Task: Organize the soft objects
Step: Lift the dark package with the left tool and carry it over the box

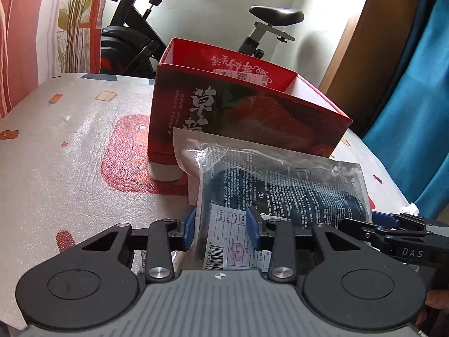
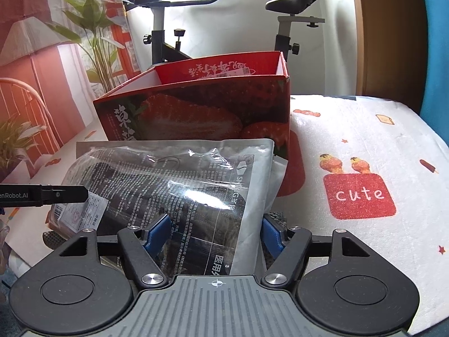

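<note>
A soft clear-and-grey plastic packet [image 1: 269,185] with dark contents and printed text is held up in front of an open red strawberry box [image 1: 241,106]. My left gripper [image 1: 221,229] is shut on the packet's near end by the white label. My right gripper [image 2: 216,231] is shut on the packet [image 2: 179,185] at its other end. The red box [image 2: 196,106] stands just behind it, top open. The left gripper's finger shows at the left edge of the right wrist view [image 2: 42,195]; the right gripper shows at the right in the left wrist view [image 1: 398,238].
The table has a white foam cover [image 1: 70,146] with red cartoon prints, one reading "cute" [image 2: 359,195]. An exercise bike [image 2: 174,36] stands behind the table. A plant [image 2: 92,36] and red curtain are at the left, a blue curtain [image 1: 415,112] at the right.
</note>
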Tool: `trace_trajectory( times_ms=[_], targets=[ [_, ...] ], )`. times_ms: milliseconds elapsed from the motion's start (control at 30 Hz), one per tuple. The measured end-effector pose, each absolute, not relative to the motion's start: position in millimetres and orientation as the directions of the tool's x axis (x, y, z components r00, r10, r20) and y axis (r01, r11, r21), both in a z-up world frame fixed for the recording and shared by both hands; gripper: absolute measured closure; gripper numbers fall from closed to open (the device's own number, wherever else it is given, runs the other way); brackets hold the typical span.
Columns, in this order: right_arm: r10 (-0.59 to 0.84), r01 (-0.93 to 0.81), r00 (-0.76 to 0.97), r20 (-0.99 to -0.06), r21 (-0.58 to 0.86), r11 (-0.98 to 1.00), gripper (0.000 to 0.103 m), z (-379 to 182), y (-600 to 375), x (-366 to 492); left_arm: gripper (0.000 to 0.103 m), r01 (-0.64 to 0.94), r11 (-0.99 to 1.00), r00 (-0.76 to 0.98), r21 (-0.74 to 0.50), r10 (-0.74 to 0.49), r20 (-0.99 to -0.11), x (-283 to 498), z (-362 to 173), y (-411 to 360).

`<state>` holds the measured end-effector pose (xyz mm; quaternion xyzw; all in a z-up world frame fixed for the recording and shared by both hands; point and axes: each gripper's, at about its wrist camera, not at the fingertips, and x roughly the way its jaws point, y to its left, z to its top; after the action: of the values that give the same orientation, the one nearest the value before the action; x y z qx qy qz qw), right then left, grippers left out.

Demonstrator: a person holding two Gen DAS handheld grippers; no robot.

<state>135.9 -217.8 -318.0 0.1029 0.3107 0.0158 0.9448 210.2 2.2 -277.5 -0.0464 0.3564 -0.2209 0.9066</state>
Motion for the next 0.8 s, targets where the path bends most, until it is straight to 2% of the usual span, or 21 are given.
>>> trace_trajectory(
  times_ms=[200, 800],
  targets=[
    [0.075, -0.007, 0.830, -0.552, 0.123, 0.992, 0.045, -303, -213, 131, 0.063, 0.360, 0.897, 0.658, -0.256, -0.439, -0.612, 207, -276, 5],
    [0.083, -0.116, 0.886, -0.456, -0.044, 0.992, 0.046, -242, -201, 141, 0.063, 0.359, 0.892, 0.716, -0.273, -0.451, -0.533, 209, -241, 8]
  ],
)
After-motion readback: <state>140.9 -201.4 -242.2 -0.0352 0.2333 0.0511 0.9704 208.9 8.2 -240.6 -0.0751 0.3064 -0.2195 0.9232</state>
